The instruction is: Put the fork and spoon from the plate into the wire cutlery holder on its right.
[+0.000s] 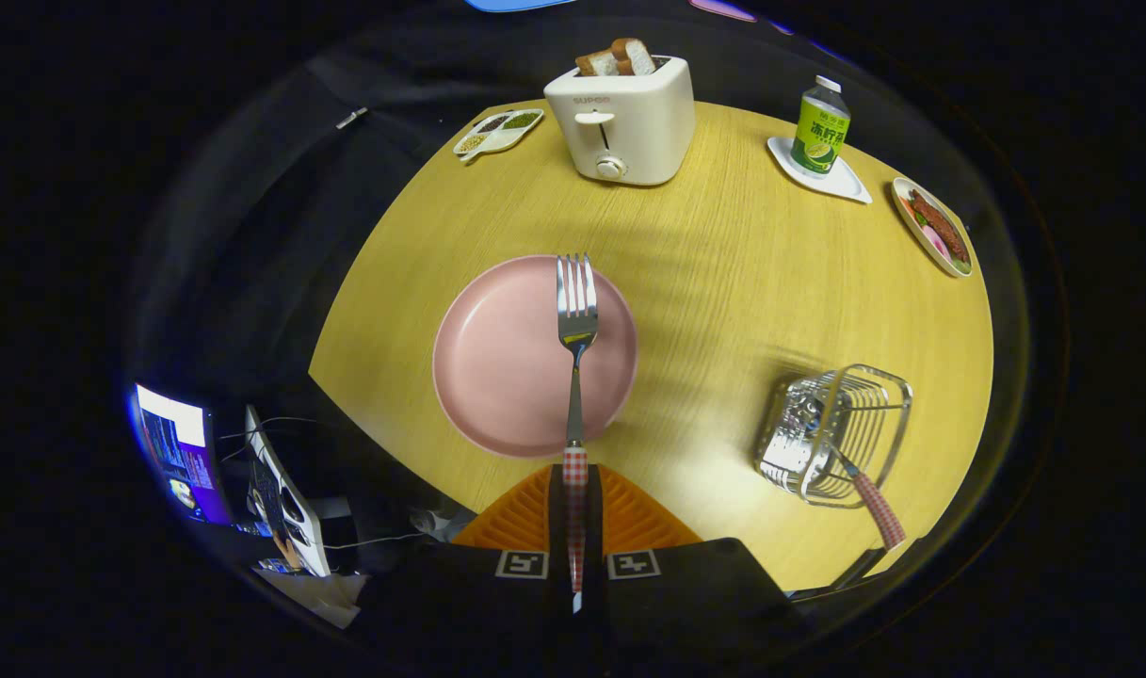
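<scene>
— Fork (pixel 576 330) is pinched by its checked handle in the gripper (pixel 574 513), tines pointing straight ahead over the pink plate (pixel 497 377).
— And the wire holder (pixel 831 433)?
— Off to the right, spoon (pixel 869 499) already inside.

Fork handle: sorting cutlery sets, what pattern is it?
Red-and-white check, on the fork in the gripper view.

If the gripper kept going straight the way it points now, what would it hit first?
Likely the pink plate just ahead: the gripper, shut on the fork, aims its tines over it. Beyond stands the toaster. Height is unclear.
</scene>
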`<state>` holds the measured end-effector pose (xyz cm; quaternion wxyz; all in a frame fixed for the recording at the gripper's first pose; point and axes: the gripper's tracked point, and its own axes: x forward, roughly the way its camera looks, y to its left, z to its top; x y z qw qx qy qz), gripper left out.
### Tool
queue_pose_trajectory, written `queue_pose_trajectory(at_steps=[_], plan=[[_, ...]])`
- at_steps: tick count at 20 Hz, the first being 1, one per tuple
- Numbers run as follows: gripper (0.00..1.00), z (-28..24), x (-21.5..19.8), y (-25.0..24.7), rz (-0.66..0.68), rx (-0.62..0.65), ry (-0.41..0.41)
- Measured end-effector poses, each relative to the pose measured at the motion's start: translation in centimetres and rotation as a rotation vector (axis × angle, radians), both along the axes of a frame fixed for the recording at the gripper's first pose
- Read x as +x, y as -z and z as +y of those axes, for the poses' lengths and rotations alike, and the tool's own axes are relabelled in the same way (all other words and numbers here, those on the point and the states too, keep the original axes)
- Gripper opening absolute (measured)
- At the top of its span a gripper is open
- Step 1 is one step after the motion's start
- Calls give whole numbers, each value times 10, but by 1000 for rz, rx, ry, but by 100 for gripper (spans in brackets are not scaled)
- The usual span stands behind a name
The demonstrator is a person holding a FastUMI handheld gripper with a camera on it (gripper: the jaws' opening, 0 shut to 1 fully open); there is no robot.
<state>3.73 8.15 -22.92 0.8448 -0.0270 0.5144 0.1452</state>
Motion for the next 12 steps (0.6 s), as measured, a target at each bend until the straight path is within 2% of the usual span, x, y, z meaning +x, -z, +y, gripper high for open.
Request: queue_pose_trajectory(at_steps=[4,8,12], plan=[[8,-53,-28,-37,9,-47,-33],[8,-105,-36,-69,27,-130,-82],[8,-139,-43,-83,137,-175,-123]])
